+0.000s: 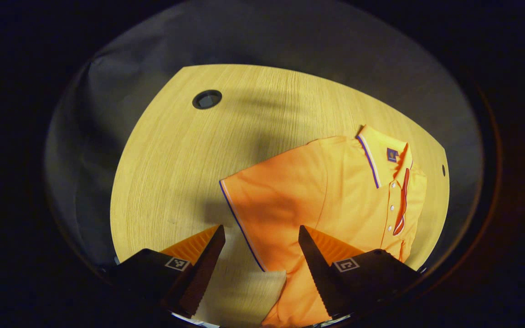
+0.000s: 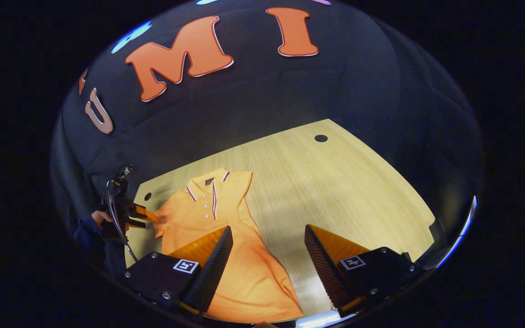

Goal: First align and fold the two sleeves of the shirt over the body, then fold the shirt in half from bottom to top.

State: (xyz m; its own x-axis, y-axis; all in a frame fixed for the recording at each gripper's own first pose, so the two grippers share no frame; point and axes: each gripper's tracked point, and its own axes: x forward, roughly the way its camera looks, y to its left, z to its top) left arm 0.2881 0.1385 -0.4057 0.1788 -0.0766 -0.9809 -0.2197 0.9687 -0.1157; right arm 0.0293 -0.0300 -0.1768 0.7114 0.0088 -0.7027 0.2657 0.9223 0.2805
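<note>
An orange polo shirt (image 1: 335, 191) lies flat, buttons up, on the wooden table (image 1: 180, 150). Its near sleeve, with a blue and white hem, spreads out toward my left gripper (image 1: 260, 230). That gripper hangs open above the sleeve hem, holding nothing. In the right gripper view the shirt (image 2: 226, 228) lies collar away, its lower part running between the fingers of my right gripper (image 2: 268, 228), which is open above the cloth. The left gripper (image 2: 149, 216) appears there at the shirt's far sleeve, held by a hand (image 2: 96, 217). The shirt's hem is hidden below both views.
The table has round cable holes: one at the far left (image 1: 207, 99), one small one beside the collar (image 1: 443, 170), one at the back (image 2: 321, 138). Bare wood (image 2: 344, 191) stretches right of the shirt. Black cloth walls surround the table closely.
</note>
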